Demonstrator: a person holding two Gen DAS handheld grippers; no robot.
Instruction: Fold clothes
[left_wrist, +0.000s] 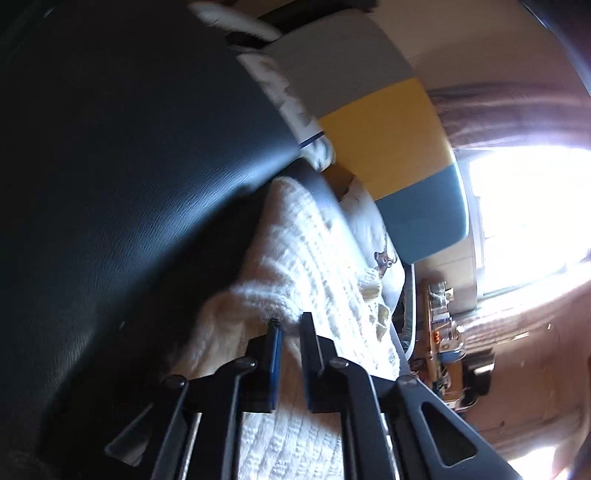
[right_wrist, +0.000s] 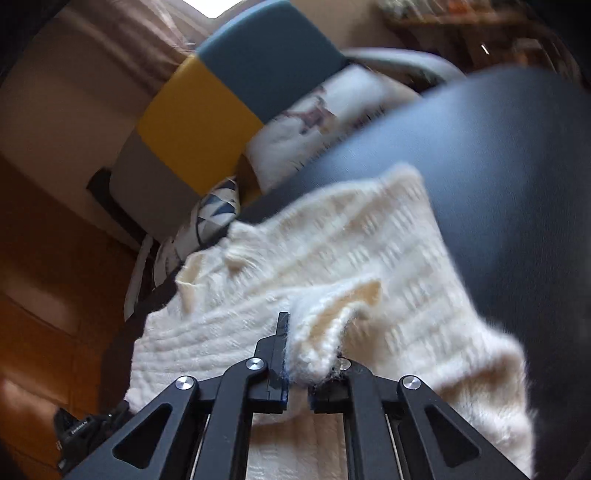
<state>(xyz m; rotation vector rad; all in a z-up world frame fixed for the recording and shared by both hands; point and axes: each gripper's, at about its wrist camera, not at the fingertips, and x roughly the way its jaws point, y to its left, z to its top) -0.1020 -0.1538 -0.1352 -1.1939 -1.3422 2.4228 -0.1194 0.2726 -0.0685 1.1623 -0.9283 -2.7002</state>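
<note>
Cream knitted wool fills the middle of both wrist views: we hold a chunky sweater (right_wrist: 332, 258) that lies over a dark leather-like surface (right_wrist: 498, 166), whether a seat or a desk top we cannot tell. Our right tool (right_wrist: 295, 332) is pinching a thick fold of the knit, the fabric bunched up between its pads and spilling over the right-hand finger, which is mostly hidden under the wool. Our left tool (left_wrist: 290, 325) is also nipped on the sweater (left_wrist: 295, 240), its two fingers close together with a ridge of fuzzy knit caught at their tips. In the left view the dark surface (left_wrist: 110, 166) curves away to the left of the garment. Behind the sweater stands a chair back in grey, yellow and teal panels (right_wrist: 207, 110), with printed white cushions (right_wrist: 314, 118) leaning just beside it. A bright window (left_wrist: 524, 214) with brown curtains shows at the right of the left view. Both views are blurred.
</note>
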